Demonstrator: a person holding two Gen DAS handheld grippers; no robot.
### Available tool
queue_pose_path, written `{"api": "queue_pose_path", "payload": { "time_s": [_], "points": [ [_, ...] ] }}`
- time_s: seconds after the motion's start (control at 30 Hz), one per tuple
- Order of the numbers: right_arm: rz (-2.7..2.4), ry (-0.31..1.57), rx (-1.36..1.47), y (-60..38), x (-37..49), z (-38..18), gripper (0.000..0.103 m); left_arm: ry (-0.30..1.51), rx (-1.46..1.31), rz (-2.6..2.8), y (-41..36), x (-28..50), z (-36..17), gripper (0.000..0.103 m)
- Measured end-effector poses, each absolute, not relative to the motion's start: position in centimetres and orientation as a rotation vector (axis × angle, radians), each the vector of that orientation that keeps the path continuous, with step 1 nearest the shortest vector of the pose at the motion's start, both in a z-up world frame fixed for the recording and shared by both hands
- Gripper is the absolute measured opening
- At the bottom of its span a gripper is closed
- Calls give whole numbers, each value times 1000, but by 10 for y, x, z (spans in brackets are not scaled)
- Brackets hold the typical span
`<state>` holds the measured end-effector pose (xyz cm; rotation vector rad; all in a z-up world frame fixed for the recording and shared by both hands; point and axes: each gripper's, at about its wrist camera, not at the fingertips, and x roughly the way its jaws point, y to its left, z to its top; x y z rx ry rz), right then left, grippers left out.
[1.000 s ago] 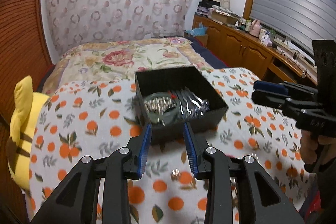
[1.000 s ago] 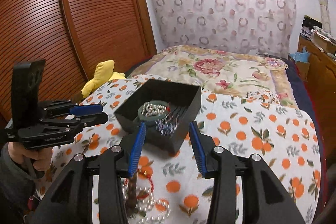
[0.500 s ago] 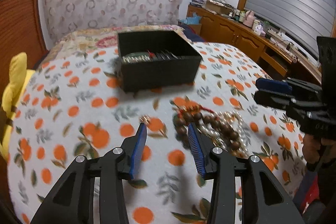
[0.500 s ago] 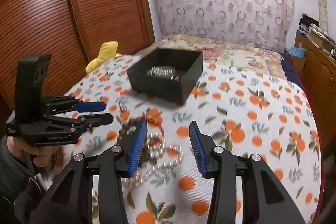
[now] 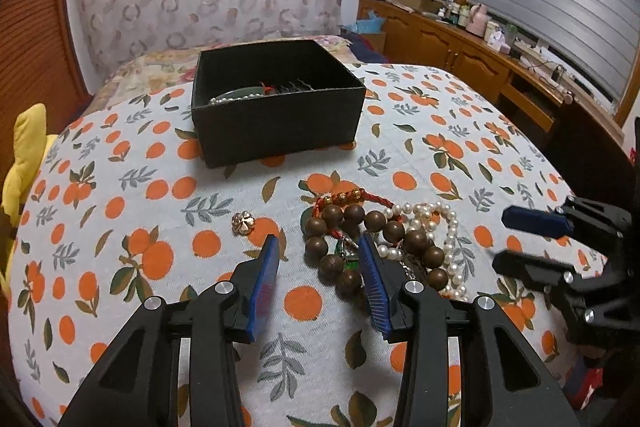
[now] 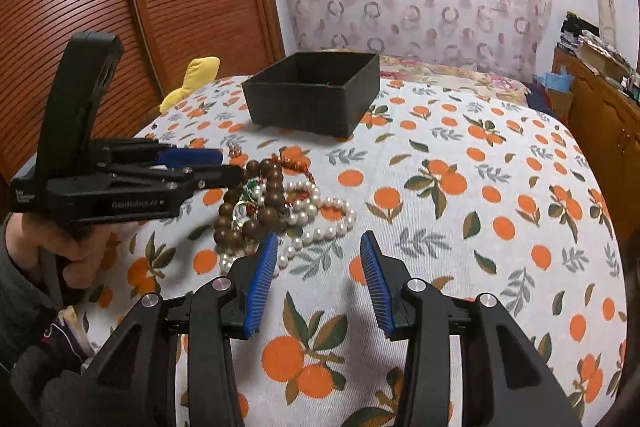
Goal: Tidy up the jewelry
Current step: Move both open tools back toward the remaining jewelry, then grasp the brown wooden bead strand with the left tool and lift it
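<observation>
Both sets of fingers stand parted and hold nothing. On my left gripper [image 5: 318, 267] they hover low over the orange-print bedspread [image 5: 120, 219]; a small gold flower charm [image 5: 243, 222] lies just ahead-left of its left finger [image 5: 266, 277], and the right finger sits at the edge of the tangled pile: wooden bead bracelet [image 5: 352, 239], red cord bracelet [image 5: 352, 195], pearl strand [image 5: 440, 223]. Closing here could snag several strands together and drag the heap, I judge. Beyond stands the black box [image 5: 276, 123], already holding some pieces. My right gripper [image 6: 318, 269] waits just right of the pile, its left finger touching or just over the pearls.
</observation>
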<state>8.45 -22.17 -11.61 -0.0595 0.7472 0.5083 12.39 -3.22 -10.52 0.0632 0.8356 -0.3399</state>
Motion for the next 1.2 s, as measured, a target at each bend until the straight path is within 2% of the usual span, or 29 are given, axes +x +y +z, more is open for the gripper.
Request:
{"api": "queue_pose_path", "payload": {
  "time_s": [0.2, 0.33, 0.73, 0.77, 0.8, 0.83, 1.2],
  "points": [
    [506, 751, -54, -224, 83, -121, 46, 851, 67, -320, -35, 130, -110, 39],
    [507, 749, -55, -224, 83, -122, 46, 863, 76, -307, -36, 131, -114, 31],
    [504, 739, -61, -224, 82, -122, 46, 860, 73, -306, -37, 131, -116, 30],
    [502, 738, -59, -224, 81, -122, 46, 862, 69, -312, -36, 130, -116, 27],
    [501, 739, -58, -224, 81, -122, 46, 863, 59, -330, -36, 129, -115, 19],
    [501, 739, -58, -224, 81, -122, 46, 865, 55, -336, -35, 129, -115, 17],
    [501, 742, -61, -223, 82, -123, 46, 874, 37, -322, -23, 127, -117, 14]
  ]
}}
